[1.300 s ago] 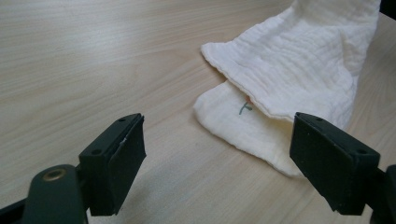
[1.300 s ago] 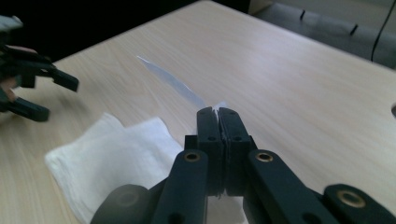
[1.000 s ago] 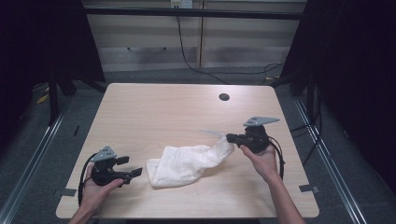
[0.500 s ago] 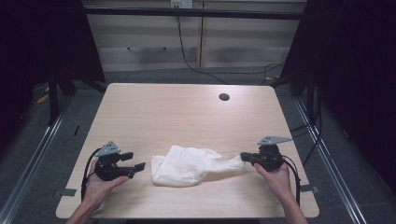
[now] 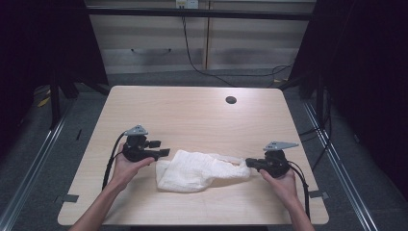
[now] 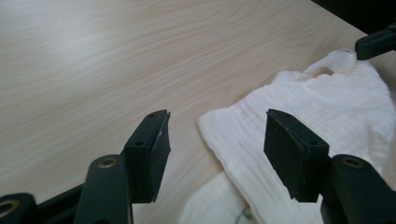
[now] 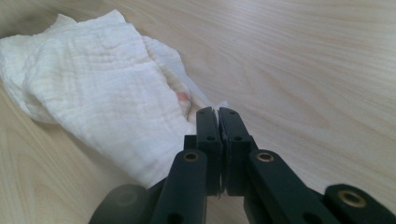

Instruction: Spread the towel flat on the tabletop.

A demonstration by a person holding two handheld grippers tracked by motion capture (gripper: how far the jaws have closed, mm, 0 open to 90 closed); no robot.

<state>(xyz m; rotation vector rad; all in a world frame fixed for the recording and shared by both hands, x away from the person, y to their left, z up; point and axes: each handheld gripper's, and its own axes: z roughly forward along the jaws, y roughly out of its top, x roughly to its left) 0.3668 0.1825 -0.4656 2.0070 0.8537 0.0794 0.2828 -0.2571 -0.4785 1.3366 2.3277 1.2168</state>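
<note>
White cloth stretched between two hand-held grippers on the table

Near the front edge of the pale wooden table (image 5: 192,110), the crumpled white gauze cloth (image 5: 195,171) lay flat; the right gripper (image 5: 250,162) pinched its right corner tight, while the left gripper (image 5: 162,153), its jaws just closing yet spread, straddled the cloth's left edge without pressing it.

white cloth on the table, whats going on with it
A person works a white cloth on the table with two hand-held tools. The right claw is shut on one end of it. The left claw sits at the opposite edge, jaws apart and just been closing, not yet pressing the fabric.
</note>
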